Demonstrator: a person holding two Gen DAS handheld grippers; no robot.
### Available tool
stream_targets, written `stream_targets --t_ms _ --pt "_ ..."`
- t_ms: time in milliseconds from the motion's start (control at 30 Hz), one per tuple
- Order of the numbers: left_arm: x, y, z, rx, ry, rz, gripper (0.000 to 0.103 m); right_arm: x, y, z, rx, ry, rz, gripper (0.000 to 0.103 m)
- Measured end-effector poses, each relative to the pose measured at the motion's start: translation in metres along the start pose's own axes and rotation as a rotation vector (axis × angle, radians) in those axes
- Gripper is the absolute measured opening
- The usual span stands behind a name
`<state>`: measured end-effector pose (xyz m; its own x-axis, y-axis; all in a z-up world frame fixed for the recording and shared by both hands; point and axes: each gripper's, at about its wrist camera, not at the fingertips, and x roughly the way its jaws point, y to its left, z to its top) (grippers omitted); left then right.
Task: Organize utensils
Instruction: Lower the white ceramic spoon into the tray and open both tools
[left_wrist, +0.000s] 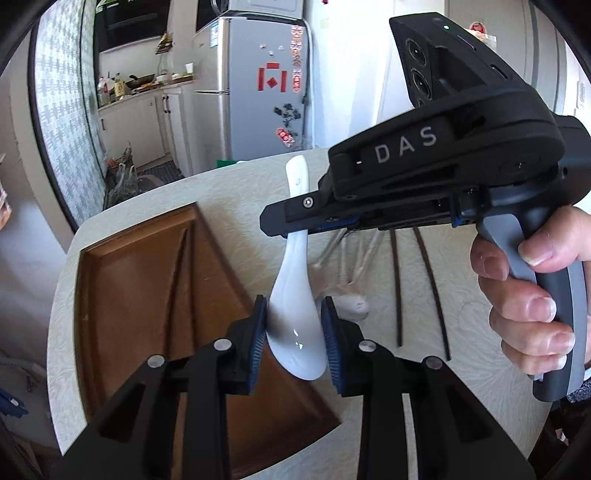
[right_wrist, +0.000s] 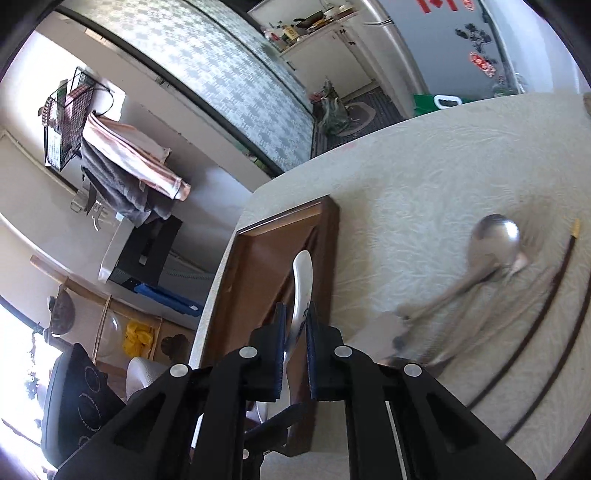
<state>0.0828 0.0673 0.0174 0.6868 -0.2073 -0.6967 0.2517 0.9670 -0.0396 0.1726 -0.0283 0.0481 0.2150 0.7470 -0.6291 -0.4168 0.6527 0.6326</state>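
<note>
In the left wrist view, the left gripper (left_wrist: 293, 332) clamps the bowl of a white ceramic soup spoon (left_wrist: 295, 295), both blue ribbed pads pressed against its sides, and holds it above the right edge of a brown wooden tray (left_wrist: 147, 295) on the pale patterned table (left_wrist: 229, 184). The spoon's handle runs away from the camera and passes behind the tip of the right gripper (left_wrist: 273, 221), which comes in from the right in a person's hand (left_wrist: 528, 288); whether that gripper pinches the handle is hidden from this side. Behind it lie metal spoons (left_wrist: 351, 266), blurred and partly covered, so their number is hard to tell, and two dark chopsticks (left_wrist: 397, 280), their far ends cut off by the gripper body. The tray's near part is hidden by the left gripper's arms. In the right wrist view, the right gripper (right_wrist: 296, 328) has its pads nearly together on a thin white handle, the same spoon (right_wrist: 303, 273), whose tip sticks out beyond the pads over the tray (right_wrist: 258, 258); the bowl end is hidden below the fingers. To the right on the table (right_wrist: 424, 177) a metal spoon (right_wrist: 495, 236) and more cutlery beneath it are smeared by motion blur, and the chopsticks (right_wrist: 546, 314) curve along the frame's edge.
</note>
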Motion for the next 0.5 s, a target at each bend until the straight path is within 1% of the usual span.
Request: stream_targets --t_ms 67,167,233,267,333,500 --pt "-0.004 0.019 -0.010 -0.031 0.016 0.038 0.032 0.025 0.013 0.001 -0.008 0.040 0.048 0.010" --pt "-0.007 0.047 -0.021 -0.092 0.045 0.072 0.032 0.060 0.023 0.001 0.010 0.101 0.085 0.010" --pt "-0.008 0.059 -0.026 -0.117 0.063 0.086 0.032 0.078 0.027 0.000 0.019 0.130 0.094 0.010" --pt "-0.007 0.063 -0.029 -0.123 0.076 0.088 0.032 0.083 0.030 -0.002 0.013 0.139 0.091 0.010" --pt "-0.009 0.068 -0.034 -0.129 0.077 0.095 0.032 0.089 0.032 -0.002 0.007 0.146 0.075 0.011" --pt "-0.006 0.068 -0.033 -0.120 0.080 0.120 0.032 0.096 0.031 0.000 -0.015 0.168 0.023 0.016"
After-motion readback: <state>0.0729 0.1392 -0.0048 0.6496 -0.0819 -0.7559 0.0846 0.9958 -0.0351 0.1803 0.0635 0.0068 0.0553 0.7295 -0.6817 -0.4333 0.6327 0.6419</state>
